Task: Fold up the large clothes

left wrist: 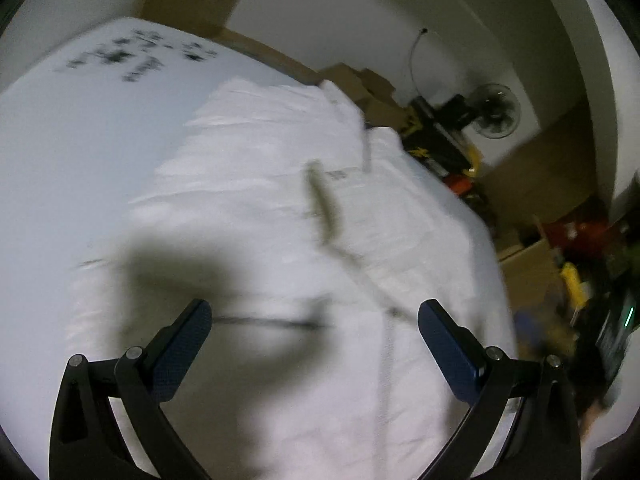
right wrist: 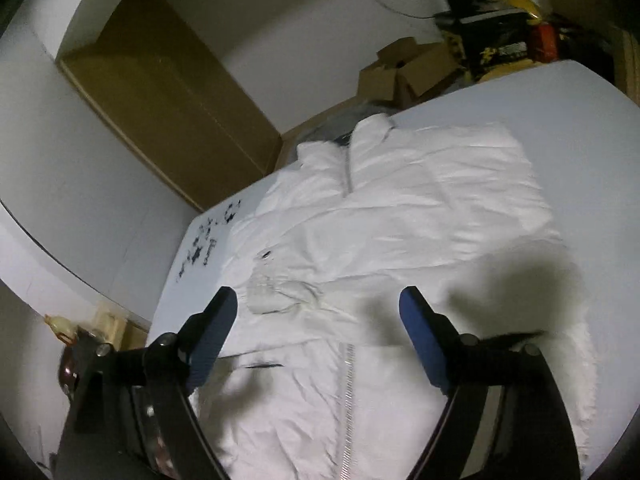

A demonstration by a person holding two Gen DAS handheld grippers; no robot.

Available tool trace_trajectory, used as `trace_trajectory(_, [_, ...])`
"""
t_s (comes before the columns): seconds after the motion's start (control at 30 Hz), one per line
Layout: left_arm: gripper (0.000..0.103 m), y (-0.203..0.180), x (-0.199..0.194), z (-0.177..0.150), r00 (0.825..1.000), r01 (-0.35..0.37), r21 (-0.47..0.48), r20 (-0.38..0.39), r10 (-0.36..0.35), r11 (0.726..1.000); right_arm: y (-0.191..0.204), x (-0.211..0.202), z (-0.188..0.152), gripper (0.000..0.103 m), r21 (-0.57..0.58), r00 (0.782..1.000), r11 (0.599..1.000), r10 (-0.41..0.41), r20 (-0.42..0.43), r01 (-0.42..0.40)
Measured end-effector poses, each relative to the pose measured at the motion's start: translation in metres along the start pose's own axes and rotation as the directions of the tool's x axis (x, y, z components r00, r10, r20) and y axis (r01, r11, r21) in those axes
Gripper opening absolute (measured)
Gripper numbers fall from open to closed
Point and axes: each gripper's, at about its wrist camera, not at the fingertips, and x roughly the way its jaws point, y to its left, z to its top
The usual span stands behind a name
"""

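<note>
A white zip-front padded jacket (right wrist: 384, 216) lies spread flat on a pale white table (right wrist: 560, 120), its collar toward the far edge and its silver zipper (right wrist: 347, 384) running down the middle toward the cameras. The left gripper (left wrist: 314, 314) hangs tilted downward over the lower part of the jacket, its two blue-padded fingers (left wrist: 188, 340) spread wide with only fabric below them, nothing between; that view is smeared by blur. The right gripper (right wrist: 318, 300) also points down at a slant over the jacket's near half, fingers wide apart and holding nothing, the zipper line between them. Both cast dark shadows on the cloth. Brown cardboard boxes (right wrist: 404, 68) stand beyond the table's far edge.
</note>
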Motion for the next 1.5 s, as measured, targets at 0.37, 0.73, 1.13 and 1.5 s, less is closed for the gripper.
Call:
trace_trajectory(0.37, [0.103, -0.035, 0.138, 0.045, 0.988, -0.064, -0.039, -0.142, 0.058, 0.997, -0.083, -0.053, -0.017, 0.074, 0.098, 0.998, 0.995, -0.028, 0.049, 0.023])
trace_trajectory(0.73, [0.103, 0.028, 0.024, 0.017, 0.994, 0.022, -0.026, -0.110, -0.025, 0.999, -0.144, -0.104, -0.041, 0.076, 0.094, 0.993, 0.991, -0.084, -0.078, 0.091])
trace_trajectory(1.13, [0.103, 0.189, -0.129, -0.094, 0.996, -0.060, -0.303, -0.076, 0.039, 0.951, -0.176, -0.107, -0.101, 0.076, 0.164, 0.966, 0.977, -0.095, -0.241, 0.137])
trace_trajectory(1.5, [0.103, 0.171, -0.094, -0.125, 0.988, 0.040, -0.279, -0.132, -0.080, 0.959, -0.170, -0.128, -0.133, 0.078, 0.171, 0.962, 0.972, -0.117, -0.248, 0.162])
